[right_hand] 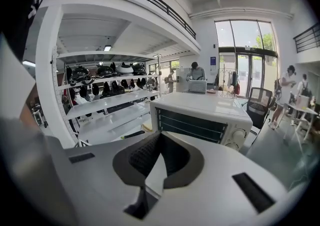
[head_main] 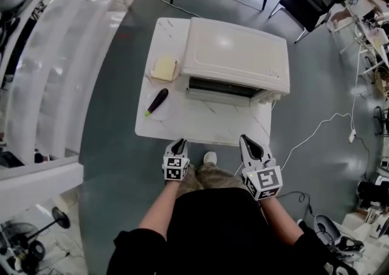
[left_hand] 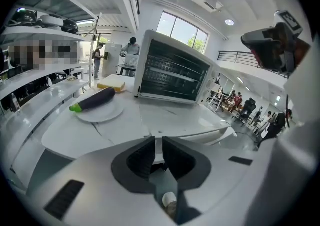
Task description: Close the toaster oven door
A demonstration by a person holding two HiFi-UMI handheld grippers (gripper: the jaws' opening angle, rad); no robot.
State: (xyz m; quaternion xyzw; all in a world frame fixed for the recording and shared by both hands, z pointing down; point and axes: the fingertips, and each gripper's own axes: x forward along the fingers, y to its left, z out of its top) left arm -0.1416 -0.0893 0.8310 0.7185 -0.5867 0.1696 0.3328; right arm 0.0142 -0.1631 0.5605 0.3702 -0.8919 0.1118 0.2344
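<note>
White oven [head_main: 234, 55] sits at the far side of the table [head_main: 200, 125], its front turned toward the person. The door [head_main: 222, 88] runs left to right across that front. In both gripper views its dark glass stands upright against the body, so it looks already closed, or very nearly. I cannot tell whether a thin gap remains at the top edge. A bare stretch of tabletop lies between the door and the near edge.

The right gripper [head_main: 246, 142] hovers at that near edge and points almost squarely at the right half of the door. Its jaws meet at the tips and have nothing between them. The left gripper [head_main: 177, 146] hangs just off the edge, level with the door's left end. Its jaws are drawn in to a thin slit and hold nothing. Both are well apart from the oven.

If the door needs a last push, it would go straight ahead and away from the person. The right gripper looks better placed for that.

An eggplant [head_main: 157, 101] on a plate [left_hand: 107, 115] lies left of the door, out of the way.
</note>
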